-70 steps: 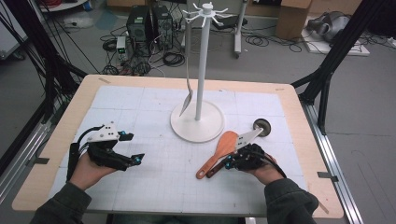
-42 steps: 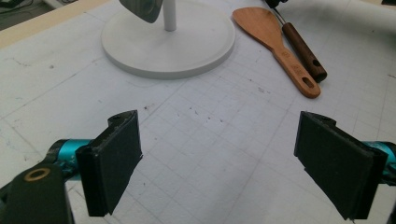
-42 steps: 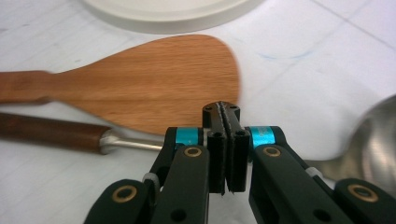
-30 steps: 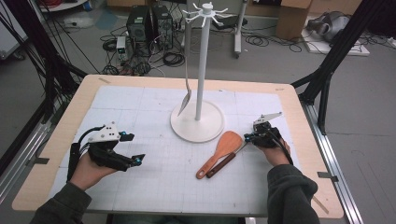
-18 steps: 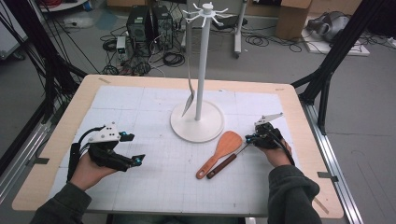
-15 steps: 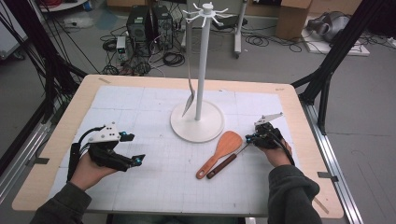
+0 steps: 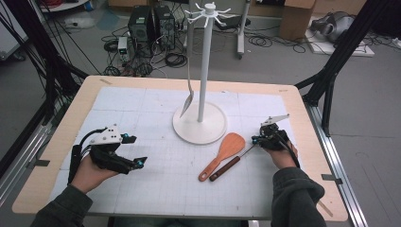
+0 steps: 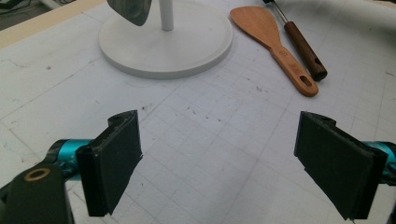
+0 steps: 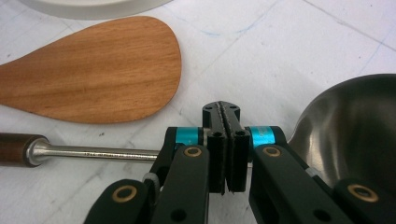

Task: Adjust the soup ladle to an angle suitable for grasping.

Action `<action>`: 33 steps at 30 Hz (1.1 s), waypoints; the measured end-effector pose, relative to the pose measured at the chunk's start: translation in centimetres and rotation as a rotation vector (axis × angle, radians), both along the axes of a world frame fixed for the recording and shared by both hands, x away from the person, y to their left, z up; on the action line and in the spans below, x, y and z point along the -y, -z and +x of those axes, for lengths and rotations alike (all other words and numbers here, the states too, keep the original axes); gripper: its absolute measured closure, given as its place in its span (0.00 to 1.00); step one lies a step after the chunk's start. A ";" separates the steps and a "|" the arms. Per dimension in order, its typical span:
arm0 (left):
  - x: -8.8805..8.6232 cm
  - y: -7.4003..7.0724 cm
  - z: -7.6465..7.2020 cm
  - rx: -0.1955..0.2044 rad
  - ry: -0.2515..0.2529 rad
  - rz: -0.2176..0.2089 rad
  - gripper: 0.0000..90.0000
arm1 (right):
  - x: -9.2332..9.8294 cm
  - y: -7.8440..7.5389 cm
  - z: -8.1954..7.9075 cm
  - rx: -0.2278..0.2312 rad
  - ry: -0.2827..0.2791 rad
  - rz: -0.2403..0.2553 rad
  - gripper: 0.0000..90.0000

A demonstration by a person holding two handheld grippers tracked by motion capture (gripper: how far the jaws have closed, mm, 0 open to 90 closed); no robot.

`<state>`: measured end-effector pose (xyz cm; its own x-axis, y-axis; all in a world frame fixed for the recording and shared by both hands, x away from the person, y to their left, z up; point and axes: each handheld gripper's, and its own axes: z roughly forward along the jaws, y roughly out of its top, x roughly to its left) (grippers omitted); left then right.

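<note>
ladle: lies flat on the table, its long axis slanting from the dark wooden handle, the end nearer the person, up through the metal shaft to the steel bowl at the far end by the right hand-held gripper
wooden spatula: just beside the ladle on its stand side, almost parallel to it, blade pointing towards the stand base, handle end towards the person
stand: white base near the spatula blade; a metal spoon hangs beside its pole
right hand-held gripper: jaws pressed together with nothing between them, over the ladle where shaft meets bowl
left hand-held gripper: jaws spread wide over bare table, holding nothing, well apart from the stand on its left
</note>
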<state>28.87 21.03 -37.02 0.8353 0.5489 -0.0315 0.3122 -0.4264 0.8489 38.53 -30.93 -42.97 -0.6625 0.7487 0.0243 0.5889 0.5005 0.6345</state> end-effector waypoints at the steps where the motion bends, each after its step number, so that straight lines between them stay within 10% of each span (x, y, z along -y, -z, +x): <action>1: 0.0 0.0 0.0 0.001 -0.001 0.000 0.17 | 0.1 0.0 -0.1 0.000 0.000 0.002 0.99; 33: 0.2 0.0 -0.1 0.002 0.004 0.005 0.17 | 1.5 0.1 -2.9 -0.042 -0.001 -0.009 0.99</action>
<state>28.80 20.88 -37.05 0.8376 0.5455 -0.0278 0.3092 -0.4316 0.8474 35.63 -32.43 -43.04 -0.6615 0.7486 0.0451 0.6146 0.5067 0.6045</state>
